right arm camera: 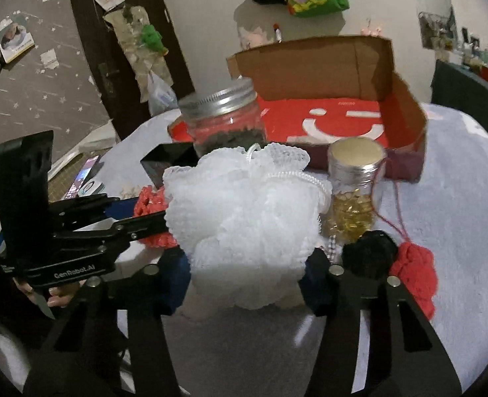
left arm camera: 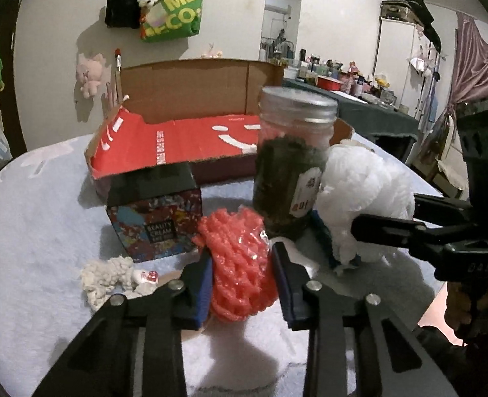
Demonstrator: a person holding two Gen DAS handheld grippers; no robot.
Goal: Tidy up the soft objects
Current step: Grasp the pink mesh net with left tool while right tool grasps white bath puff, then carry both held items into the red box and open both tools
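A lidded jar (left arm camera: 293, 162) and patterned box (left arm camera: 156, 221) (side by side) block the open carton (left arm camera: 191, 106).

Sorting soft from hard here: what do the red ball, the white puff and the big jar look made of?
Red ball: plastic-looking mesh netting, slightly glossy. White puff: gathered, frilly nylon-type net with a cord loop, likely a bath sponge. Big jar: clear, probably glass, with a dull ribbed metal lid.

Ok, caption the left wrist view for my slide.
Left gripper closes on a red mesh puff before an open cardboard box.
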